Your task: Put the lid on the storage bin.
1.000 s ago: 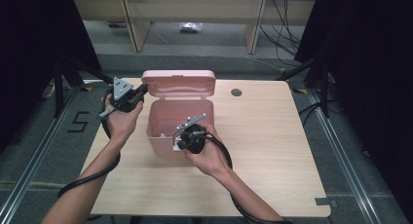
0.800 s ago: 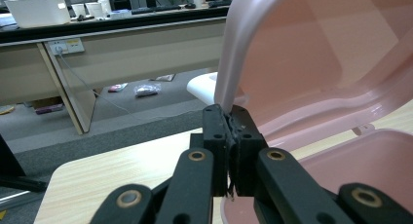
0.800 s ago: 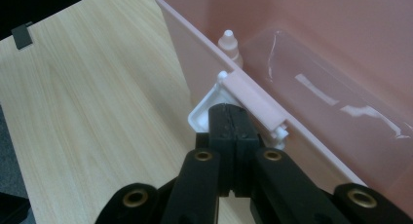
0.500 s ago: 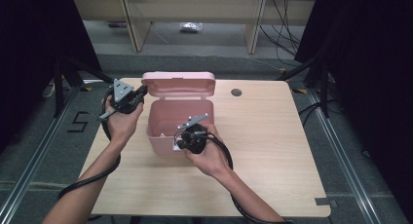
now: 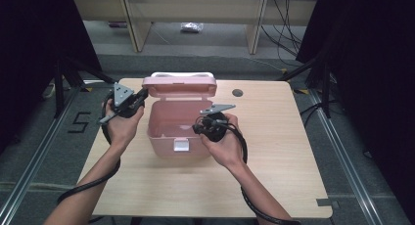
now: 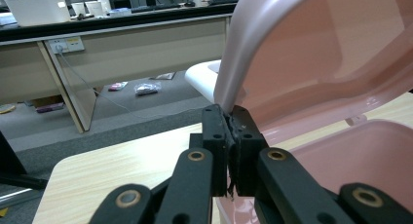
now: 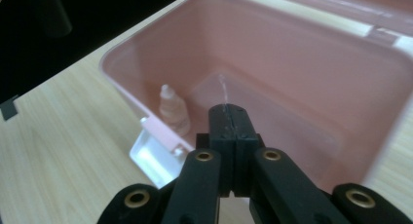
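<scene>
Up and out of the box (image 5: 181, 132) came the right gripper (image 7: 233, 118), pressed together; the left gripper (image 6: 230, 131) pinches the open lid (image 6: 311, 53), so closing looks left.

The high view looks forward and down from above the near side of the table (image 5: 274, 176), with the pink box (image 5: 171, 137) at mid-frame. The left gripper view sits close at the box's raised lid (image 6: 311, 53), facing across it toward desks beyond. The right gripper view looks steeply down into the box (image 7: 292, 73) from just above its rim. All three share the box.
</scene>
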Tool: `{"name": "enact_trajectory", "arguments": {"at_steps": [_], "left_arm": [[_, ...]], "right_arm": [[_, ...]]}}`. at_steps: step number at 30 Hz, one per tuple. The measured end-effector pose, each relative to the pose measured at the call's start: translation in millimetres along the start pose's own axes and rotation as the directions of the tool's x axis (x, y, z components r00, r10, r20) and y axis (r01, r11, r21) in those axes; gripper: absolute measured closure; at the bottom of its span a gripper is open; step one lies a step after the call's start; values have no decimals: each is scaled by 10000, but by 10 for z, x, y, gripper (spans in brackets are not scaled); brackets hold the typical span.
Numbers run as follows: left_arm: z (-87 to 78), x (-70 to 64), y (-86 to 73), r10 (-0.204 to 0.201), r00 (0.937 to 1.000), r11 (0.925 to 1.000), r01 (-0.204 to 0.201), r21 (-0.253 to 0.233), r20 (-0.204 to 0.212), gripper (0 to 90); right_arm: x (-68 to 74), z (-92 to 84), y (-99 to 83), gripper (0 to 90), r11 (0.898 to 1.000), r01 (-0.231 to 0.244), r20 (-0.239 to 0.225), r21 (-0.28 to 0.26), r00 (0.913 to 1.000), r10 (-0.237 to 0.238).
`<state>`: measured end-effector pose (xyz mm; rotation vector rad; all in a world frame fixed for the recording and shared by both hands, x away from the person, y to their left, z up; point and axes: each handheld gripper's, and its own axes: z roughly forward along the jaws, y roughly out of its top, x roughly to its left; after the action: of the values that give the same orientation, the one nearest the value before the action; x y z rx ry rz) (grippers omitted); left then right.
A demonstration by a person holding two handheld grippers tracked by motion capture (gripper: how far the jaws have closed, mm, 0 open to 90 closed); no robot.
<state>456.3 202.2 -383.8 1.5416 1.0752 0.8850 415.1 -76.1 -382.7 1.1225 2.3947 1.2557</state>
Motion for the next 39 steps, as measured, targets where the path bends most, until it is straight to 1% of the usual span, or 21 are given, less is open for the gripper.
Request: {"name": "enact_trajectory", "arguments": {"at_steps": [1, 4, 5, 7, 8, 9, 11, 15, 17, 20, 21, 24, 25, 26, 27, 28, 29, 30, 36, 37, 39], "left_arm": [[-6, 3, -3, 30, 10000, 10000, -30, 4, 7, 866], [-23, -5, -15, 21, 10000, 10000, -21, 21, 19, 865], [-28, -6, -19, 29, 10000, 10000, -29, 26, 32, 865], [-38, -8, -29, 16, 10000, 10000, -16, 16, 44, 865], [-45, -8, -34, 36, 10000, 10000, -36, 38, 46, 865], [-50, -11, -40, 48, 10000, 10000, -48, 36, 51, 864], [-65, -17, -53, 41, 10000, 10000, -41, 36, 68, 864], [-100, -35, -82, 49, 10000, 10000, -49, 40, 74, 862], [-117, -41, -104, 60, 10000, 10000, -61, 58, 72, 862], [-139, -48, -141, 60, 9999, 9999, -61, 95, 104, 861], [-148, -50, -150, 123, 9999, 9999, -124, 115, 95, 861], [-161, -58, -168, 171, 9998, 9998, -172, 121, 96, 860], [-164, -61, -173, 218, 9997, 9997, -220, 138, 98, 860], [-171, -64, -179, 193, 9997, 9997, -195, 157, 113, 860], [-173, -66, -187, 203, 9997, 9997, -204, 135, 112, 859], [-179, -67, -195, 199, 9997, 9997, -201, 160, 118, 859], [-187, -67, -203, 217, 9997, 9996, -220, 184, 131, 859], [-192, -70, -213, 205, 9997, 9996, -208, 179, 145, 858], [-232, -80, -275, 223, 9995, 9993, -230, 294, 209, 856], [-237, -82, -284, 232, 9995, 9992, -239, 313, 229, 856], [-250, -84, -305, 204, 9994, 9992, -214, 352, 265, 856]], "right_arm": [[-27, -30, 9, 900, 10000, 10, 13, 79, 10000, -10], [-83, -60, 17, 900, 9999, -39, 74, -123, 10000, 40], [-102, -79, 19, 900, 9996, -218, 110, -183, 9997, 220], [-143, -92, 23, 900, 9994, -92, 244, -330, 9997, 100], [-159, -116, 34, 900, 9996, -60, 317, -273, 9995, 68], [-165, -131, 36, 900, 9993, -238, 357, -290, 9991, 248], [-190, -153, 47, 900, 9987, -318, 376, -405, 9987, 333], [-226, -176, 57, 900, 9984, -275, 442, -503, 9986, 298], [-236, -183, 61, 900, 9983, -234, 412, -542, 9988, 257], [-236, -198, 63, 900, 9966, -451, 393, -683, 9981, 479], [-256, -202, 69, 900, 9969, -216, 417, -757, 9988, 248], [-261, -229, 81, 900, 9957, -294, 397, -881, 9987, 330], [-259, -252, 88, 900, 9953, -276, 609, -924, 9976, 333], [-254, -258, 96, 900, 9948, -401, 485, -938, 9978, 448], [-265, -259, 103, 900, 9940, -217, 414, -1070, 9988, 263], [-254, -274, 107, 900, 9933, -402, 530, -1087, 9975, 462], [-252, -283, 113, 900, 9928, -461, 437, -1110, 9977, 512], [-255, -291, 119, 900, 9925, -386, 489, -1163, 9978, 445], [-251, -304, 122, 900, 9923, -409, 593, -1167, 9971, 481], [-264, -307, 120, 900, 9930, -219, 649, -1157, 9975, 296], [-262, -300, 111, 900, 9932, -264, 461, -1132, 9984, 318]]}}
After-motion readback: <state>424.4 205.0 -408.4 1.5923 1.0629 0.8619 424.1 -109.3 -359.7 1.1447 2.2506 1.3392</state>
